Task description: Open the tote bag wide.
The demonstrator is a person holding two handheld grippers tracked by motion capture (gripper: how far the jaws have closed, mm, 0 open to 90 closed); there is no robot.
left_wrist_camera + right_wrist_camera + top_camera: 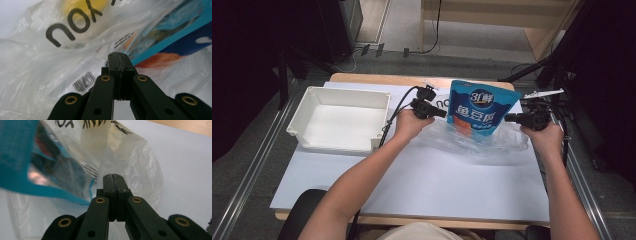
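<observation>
A clear plastic bag (512, 142) printed with black letters hangs stretched between my two grippers above the white table sheet. A blue snack pouch (482, 107) stands upright in its mouth, the lower part inside the film. My left gripper (443, 113) is shut on the bag's left edge, and my right gripper (508, 118) is shut on its right edge. In the left gripper view the closed jaws of the left gripper (119, 53) press into the bag (37, 75) with the pouch (175, 32) just behind. In the right gripper view the right gripper (113, 175) pinches the bag (135, 157) beside the pouch (15, 150).
A white rectangular tray (312, 141) sits at the left of the table, with nothing in it. The white sheet (422, 185) covers the wooden table in front of the bag. Cables trail from both grippers, and dark stands flank the table.
</observation>
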